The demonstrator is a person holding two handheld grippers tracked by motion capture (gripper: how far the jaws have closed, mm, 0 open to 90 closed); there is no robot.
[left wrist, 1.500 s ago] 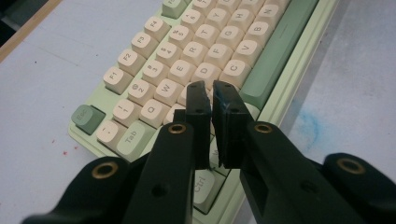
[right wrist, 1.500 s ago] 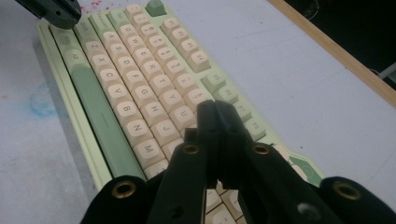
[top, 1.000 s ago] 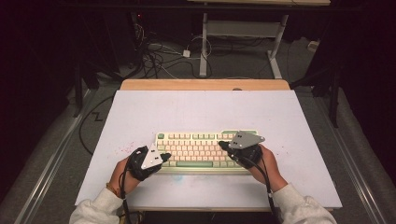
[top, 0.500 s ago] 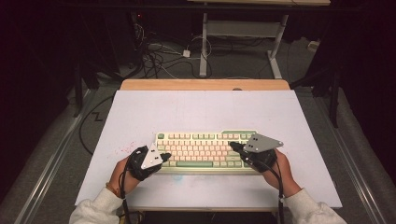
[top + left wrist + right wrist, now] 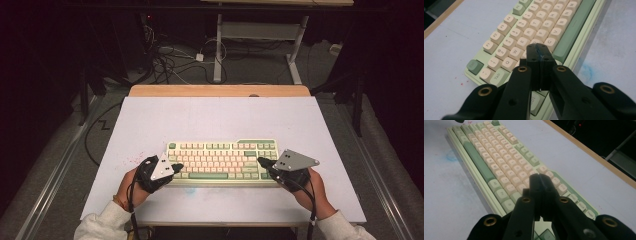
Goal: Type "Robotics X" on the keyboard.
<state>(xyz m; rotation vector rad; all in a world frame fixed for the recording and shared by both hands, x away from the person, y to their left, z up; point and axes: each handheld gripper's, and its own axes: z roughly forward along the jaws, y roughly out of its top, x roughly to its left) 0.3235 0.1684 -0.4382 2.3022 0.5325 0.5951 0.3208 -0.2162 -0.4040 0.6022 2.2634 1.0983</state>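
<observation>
Left gripper (image 5: 176,167), jaws pressed together (nothing between), over the left end of the keyboard (image 5: 222,160); right gripper (image 5: 261,161), likewise closed, over its right end. Keyboard lies near the table's (image 5: 215,115) front edge, centred.

Green-and-cream keyboard (image 5: 222,160), black tongs (image 5: 539,52)

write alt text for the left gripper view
The shut left gripper points down over the left end of a pale green keyboard, its tips over the cream keys near C and the green space bar. The keyboard lies on a white table.
</observation>
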